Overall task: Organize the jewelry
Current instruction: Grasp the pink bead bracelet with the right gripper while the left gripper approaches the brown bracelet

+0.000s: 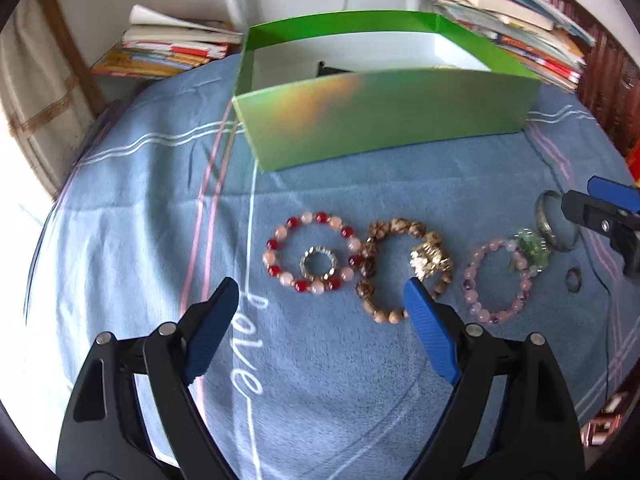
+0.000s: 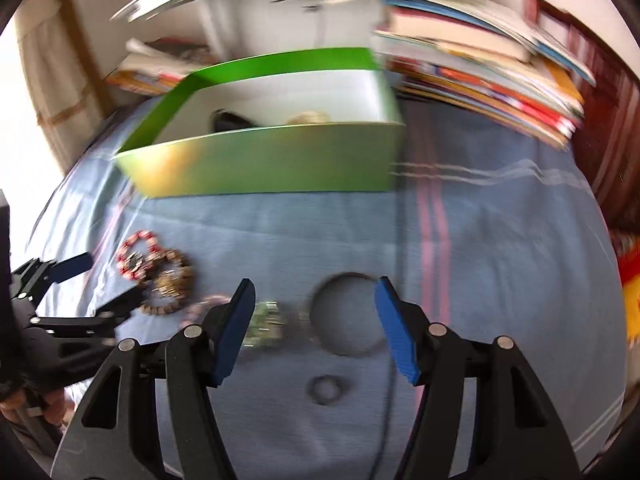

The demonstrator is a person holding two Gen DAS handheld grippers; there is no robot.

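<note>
Nearest in the left wrist view, the left gripper (image 1: 322,300) hangs over the blue striped cloth (image 1: 140,208), its blue fingers (image 1: 430,334) released and spread wide with nothing between them. Just beyond the tips lies a row of jewelry: at 12 o'clock from the gripper the red-and-pink bead bracelet (image 1: 276,246), with a small silver ring (image 1: 318,266) lying inside its loop; touching it at 3 o'clock, the brown bead bracelet (image 1: 378,270) with a gold charm (image 1: 430,262); then the pale pink bracelet (image 1: 486,246) carrying a green cluster (image 1: 532,246). At the far 3 o'clock edge sits a silver bangle (image 1: 544,216), with a small dark ring (image 1: 573,279) near it.

The right wrist view is motion-blurred. The right gripper (image 2: 316,300) is likewise released, fingers (image 2: 396,336) apart, hovering with the bangle (image 2: 318,322) between its tips and the dark ring (image 2: 326,390) closer in.

Farther back at 12 o'clock stands the open green box (image 1: 380,120); something lies inside, too hidden to identify. Stacked books (image 1: 520,32) fill the background.
</note>
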